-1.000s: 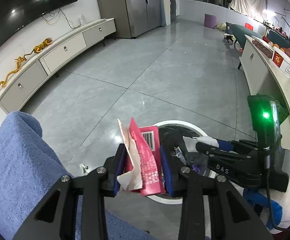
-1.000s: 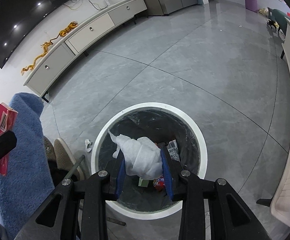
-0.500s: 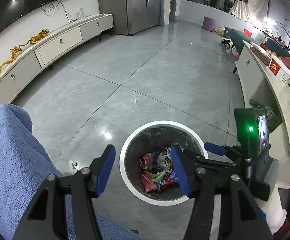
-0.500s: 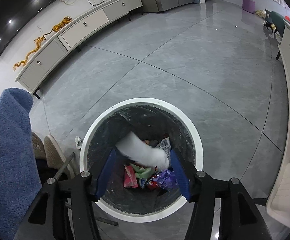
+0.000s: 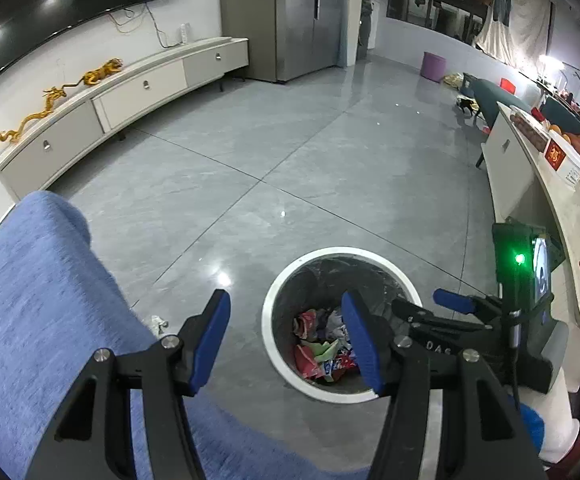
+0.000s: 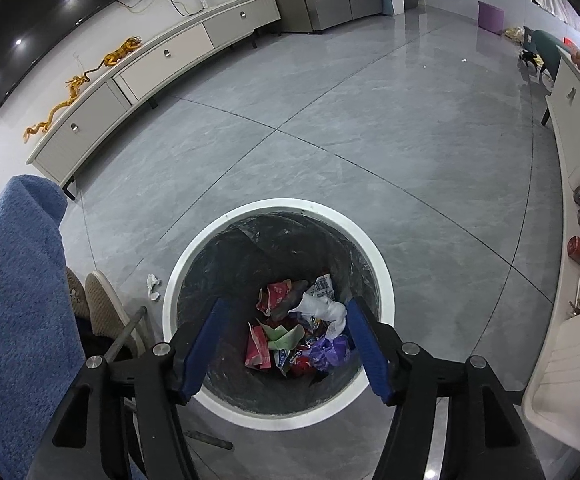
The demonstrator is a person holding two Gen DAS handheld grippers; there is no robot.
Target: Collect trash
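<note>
Hovering over the white-rimmed trash bin (image 6: 386,300), the right tongs (image 6: 286,338) are spread wide with nothing between the blue pads (image 6: 370,350); the bin's mouth fills the gap between them. Bin lined with a dark bag. Inside, at the bottom: a crumpled white tissue (image 6: 326,310) on top of the heap, a pink-red wrapper (image 6: 257,348) standing on edge, a green scrap and a purple wrapper (image 6: 332,350) just beside it.

Left tongs (image 5: 286,340) also spread wide, holding nothing. They sit to the left of the bin (image 5: 286,288), right pad (image 5: 360,344) overlapping the rim in view, left pad over bare floor. From this view the right tongs' black body (image 5: 450,344) reaches in over the bin's right side, green light lit on its mount.

One small white scrap of paper (image 6: 153,286) lies on the grey tile floor (image 6: 370,140), just left of the bin, apart from the rim. Blue towel-like fabric (image 6: 22,300) fills the lower left of both views. Pale slippers (image 6: 102,300) beside it.
</note>
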